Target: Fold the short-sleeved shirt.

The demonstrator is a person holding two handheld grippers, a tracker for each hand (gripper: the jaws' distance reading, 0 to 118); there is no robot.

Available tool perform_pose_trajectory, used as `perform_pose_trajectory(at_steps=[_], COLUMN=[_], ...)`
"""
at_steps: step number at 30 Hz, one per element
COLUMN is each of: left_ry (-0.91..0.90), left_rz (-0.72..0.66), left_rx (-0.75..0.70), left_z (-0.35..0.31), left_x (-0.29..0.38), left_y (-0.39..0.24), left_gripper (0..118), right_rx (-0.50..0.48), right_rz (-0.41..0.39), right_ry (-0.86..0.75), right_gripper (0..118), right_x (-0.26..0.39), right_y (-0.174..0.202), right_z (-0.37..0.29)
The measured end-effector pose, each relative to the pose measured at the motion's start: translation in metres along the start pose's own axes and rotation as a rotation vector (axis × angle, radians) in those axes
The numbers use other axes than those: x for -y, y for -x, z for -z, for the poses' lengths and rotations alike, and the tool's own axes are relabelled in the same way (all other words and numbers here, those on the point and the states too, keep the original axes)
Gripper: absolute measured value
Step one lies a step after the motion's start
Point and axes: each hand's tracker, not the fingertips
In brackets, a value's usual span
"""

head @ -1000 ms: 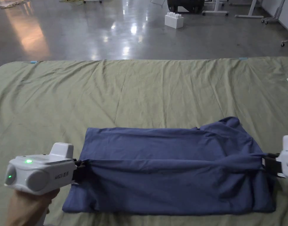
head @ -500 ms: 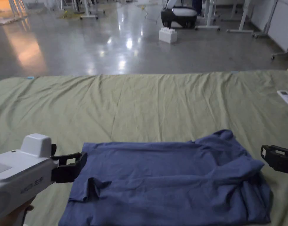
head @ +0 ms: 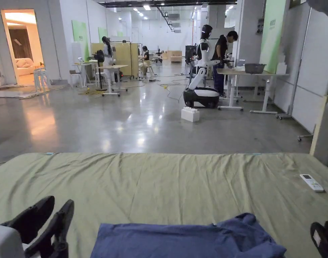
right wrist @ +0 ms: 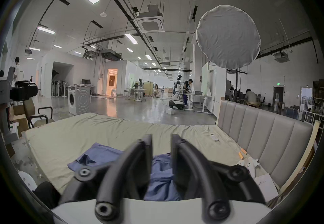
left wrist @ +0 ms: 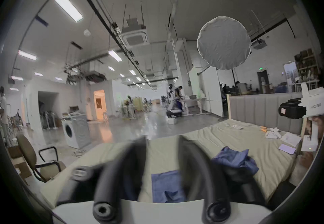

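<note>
Shirt: the blue short-sleeved shirt (head: pixel 190 240) lies on the green sheet (head: pixel 166 181) at the bottom centre of my head view. It is partly folded into a long band, and its right end is bunched up.

Left gripper: the left gripper (head: pixel 50 220) sits at the lower left of the head view with its jaws spread and nothing between them. In the left gripper view (left wrist: pixel 162 159) I see bare sheet and a strip of blue cloth through the gap.

Right gripper: the right gripper (right wrist: pixel 161 147) has its jaws parted in its own view and holds no cloth. Only its tip (head: pixel 322 237) enters the lower right corner of the head view.

Pose: both tools are lifted off the shirt and pointed out across the bed toward the room, one at each end of the garment.

Risk, bunched end: I judge the rumpled right end could get pinched in several layers at once, which would drag the fold crooked.

Risk, aim: most of the shirt runs off the bottom of my head view, so a blind grab could miss the hem.

Risk, clutter: the remote (head: pixel 312 183) at the right edge lies well apart from the shirt, so I don't expect trouble from it.
</note>
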Motion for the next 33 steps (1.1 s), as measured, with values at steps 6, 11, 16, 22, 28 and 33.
perform_pose_trajectory(at_steps=[6, 11, 16, 22, 28, 33], left_ry=[-0.020, 0.015, 0.092, 0.385, 0.688, 0.890], left_rz=[-0.135, -0.139, -0.156, -0.282, -0.436, -0.490], left_rx=[0.115, 0.110, 0.110, 0.090, 0.086, 0.039], left_z=[-0.027, -0.021, -0.001, 0.055, 0.130, 0.181], left_x=[-0.007, -0.004, 0.018, 0.092, 0.210, 0.292], left_y=[0.004, 0.000, 0.006, 0.017, 0.027, 0.027], left_gripper=[1, 1, 1, 9, 77, 77], right_rx=[-0.032, -0.034, -0.043, -0.064, -0.054, -0.018], right_rz=[0.032, 0.056, 0.099, 0.200, 0.240, 0.238], right_ry=[0.043, 0.047, 0.071, 0.175, 0.255, 0.320], right_gripper=[1, 0, 0, 0, 0, 0], right_x=[-0.010, -0.006, 0.006, 0.036, 0.067, 0.087], right_y=[0.022, 0.020, 0.013, 0.005, -0.006, -0.017], right_z=[-0.020, -0.011, -0.001, 0.005, 0.005, 0.003])
